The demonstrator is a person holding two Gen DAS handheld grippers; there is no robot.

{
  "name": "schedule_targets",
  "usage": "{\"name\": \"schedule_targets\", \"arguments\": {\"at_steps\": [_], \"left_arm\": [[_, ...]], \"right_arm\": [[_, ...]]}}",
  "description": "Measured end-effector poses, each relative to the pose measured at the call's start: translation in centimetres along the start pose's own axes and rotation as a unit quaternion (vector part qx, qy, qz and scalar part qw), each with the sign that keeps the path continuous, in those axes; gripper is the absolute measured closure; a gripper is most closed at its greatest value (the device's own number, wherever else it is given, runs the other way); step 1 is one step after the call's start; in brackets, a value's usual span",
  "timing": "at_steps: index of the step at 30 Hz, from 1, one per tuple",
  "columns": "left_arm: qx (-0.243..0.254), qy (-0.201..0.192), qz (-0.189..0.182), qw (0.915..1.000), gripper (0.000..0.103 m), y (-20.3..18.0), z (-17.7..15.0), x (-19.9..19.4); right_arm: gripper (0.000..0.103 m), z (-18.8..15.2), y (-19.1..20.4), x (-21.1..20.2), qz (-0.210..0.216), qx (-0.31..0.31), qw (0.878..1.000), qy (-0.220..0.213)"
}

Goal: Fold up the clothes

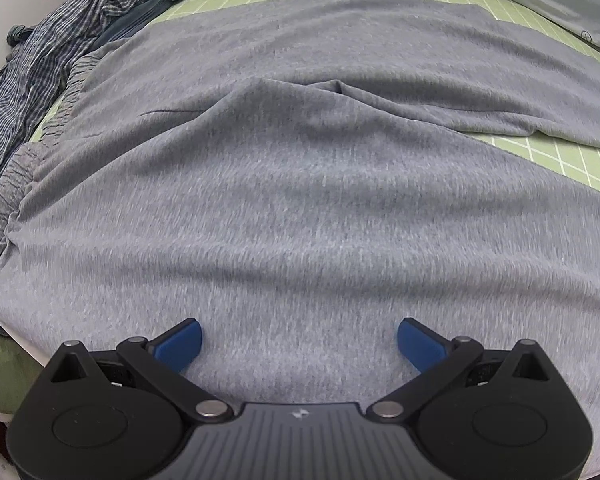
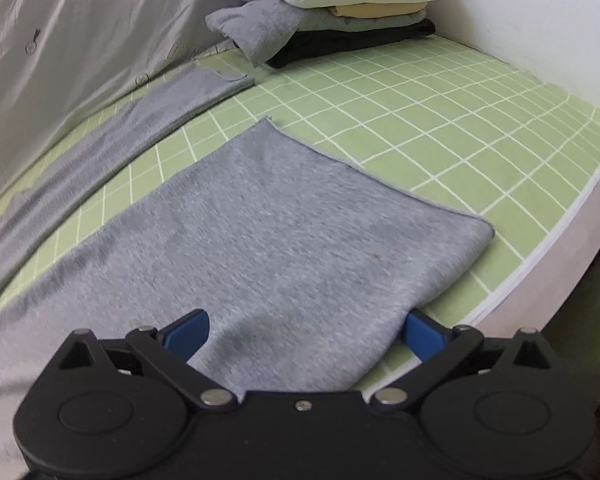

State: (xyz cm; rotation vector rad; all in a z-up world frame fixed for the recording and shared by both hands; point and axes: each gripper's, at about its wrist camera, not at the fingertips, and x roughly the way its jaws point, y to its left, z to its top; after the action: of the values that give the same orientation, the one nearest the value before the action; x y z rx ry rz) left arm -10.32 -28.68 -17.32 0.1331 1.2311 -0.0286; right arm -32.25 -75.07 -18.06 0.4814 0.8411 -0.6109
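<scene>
Stack of folded clothes (image 2: 332, 12) beyond grey trousers (image 2: 260, 232)

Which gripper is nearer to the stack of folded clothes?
Right. The right gripper faces the stack of folded clothes across the green mat. The left gripper sees only grey trousers; no stack shows.

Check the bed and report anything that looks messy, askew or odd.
The grey trousers are not flat: a raised ridge of fabric bunches at mid-garment. A checked shirt lies crumpled by the waistband. In the folded stack, a grey piece droops over the edge. Both the left gripper and right gripper are open.
</scene>
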Motion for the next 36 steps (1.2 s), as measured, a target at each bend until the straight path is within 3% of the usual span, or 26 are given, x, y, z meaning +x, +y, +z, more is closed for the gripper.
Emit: {"name": "schedule_targets", "arguments": {"at_steps": [3,6,8,12,15,20,27,34,36], "left_arm": [[-0.004,-0.003,-0.005,1.0,0.0,0.1,-0.1,0.0],[-0.006,-0.005,-0.012,0.9999,0.0,0.3,-0.2,0.1],[-0.002,-0.011,-0.013,0.9998,0.0,0.3,-0.3,0.1],[0.015,-0.021,-0.021,0.9994,0.0,0.5,-0.6,0.0],[0.027,-0.025,-0.024,0.999,0.0,1.1,-0.7,0.0],[-0.031,-0.056,-0.026,0.9976,0.011,5.2,-1.1,-1.0],[-0.167,-0.076,-0.015,0.9828,0.05,13.8,-1.7,-1.7],[-0.226,-0.041,0.022,0.9731,0.048,19.5,-3.2,-1.0],[-0.241,-0.034,0.035,0.9694,0.04,20.7,-3.7,-1.0]], "right_arm": [[0.003,0.0,0.5,0.2,-0.018,-0.016,1.0,0.007],[0.013,0.1,0.7,0.0,-0.024,-0.029,0.999,0.008],[0.027,0.1,1.0,-0.1,-0.025,-0.041,0.999,0.008],[0.044,0.2,1.8,-0.4,-0.027,-0.05,0.998,0.01],[0.063,0.2,2.3,-0.4,-0.029,-0.051,0.998,0.008],[0.089,0.2,2.3,-0.4,-0.032,-0.028,0.999,0.0],[0.091,0.2,3.5,-0.1,-0.052,-0.03,0.998,-0.004],[0.091,0.3,3.9,0.1,-0.069,0.0,0.998,-0.01],[0.091,0.2,4.1,0.1,-0.075,0.002,0.997,-0.01]]}}
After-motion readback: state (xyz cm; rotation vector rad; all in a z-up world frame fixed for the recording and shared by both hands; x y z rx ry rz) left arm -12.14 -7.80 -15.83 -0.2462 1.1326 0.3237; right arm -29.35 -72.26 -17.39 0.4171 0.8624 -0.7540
